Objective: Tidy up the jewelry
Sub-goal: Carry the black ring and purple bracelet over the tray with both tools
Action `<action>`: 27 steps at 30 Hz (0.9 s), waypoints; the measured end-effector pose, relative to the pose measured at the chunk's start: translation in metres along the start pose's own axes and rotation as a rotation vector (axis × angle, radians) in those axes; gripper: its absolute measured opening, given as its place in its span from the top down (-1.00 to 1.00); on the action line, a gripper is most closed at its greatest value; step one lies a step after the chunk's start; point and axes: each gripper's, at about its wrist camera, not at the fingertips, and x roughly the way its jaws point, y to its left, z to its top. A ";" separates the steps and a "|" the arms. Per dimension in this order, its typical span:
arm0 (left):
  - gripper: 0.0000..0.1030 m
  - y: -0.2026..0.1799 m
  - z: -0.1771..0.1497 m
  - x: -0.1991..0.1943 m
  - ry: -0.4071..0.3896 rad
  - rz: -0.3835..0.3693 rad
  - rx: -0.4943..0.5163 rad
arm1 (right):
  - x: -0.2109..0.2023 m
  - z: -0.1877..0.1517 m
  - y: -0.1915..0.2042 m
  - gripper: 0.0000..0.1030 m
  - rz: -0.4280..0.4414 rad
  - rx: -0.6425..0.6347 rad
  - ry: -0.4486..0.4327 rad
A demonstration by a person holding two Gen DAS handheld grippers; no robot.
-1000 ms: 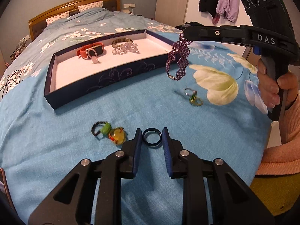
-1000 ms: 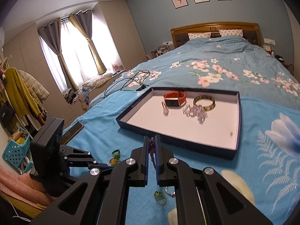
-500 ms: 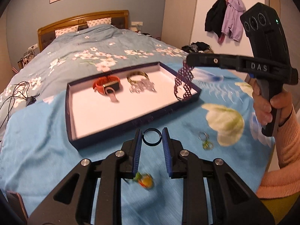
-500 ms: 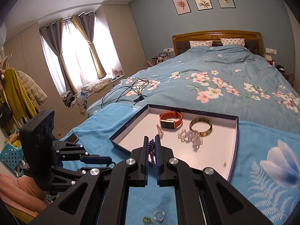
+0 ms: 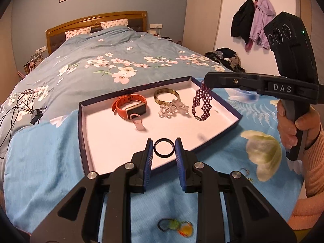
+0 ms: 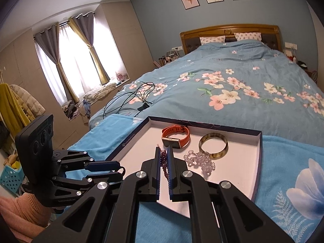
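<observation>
Bracelet (image 5: 202,105) hangs lengthwise from the clamped right gripper (image 5: 206,81), low end touching the tray (image 5: 85,141) at center right; left gripper (image 5: 164,148) pinches a ring (image 5: 164,150) over the tray's near edge.

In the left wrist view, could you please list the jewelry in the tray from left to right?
Orange watch → gold bangle → clear bead bracelet → purple bracelet, hanging from the right gripper.

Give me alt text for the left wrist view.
Left gripper holds a black ring over the tray; right gripper dangles a purple bracelet into it, beside a watch and bangle.
</observation>
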 end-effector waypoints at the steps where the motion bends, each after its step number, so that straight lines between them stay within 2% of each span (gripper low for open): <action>1: 0.57 0.002 0.002 0.003 0.003 0.004 -0.001 | 0.003 0.001 -0.001 0.91 -0.004 0.003 0.003; 27: 0.57 0.018 0.013 0.050 0.076 0.047 -0.024 | 0.044 0.009 -0.018 0.91 0.007 0.071 0.048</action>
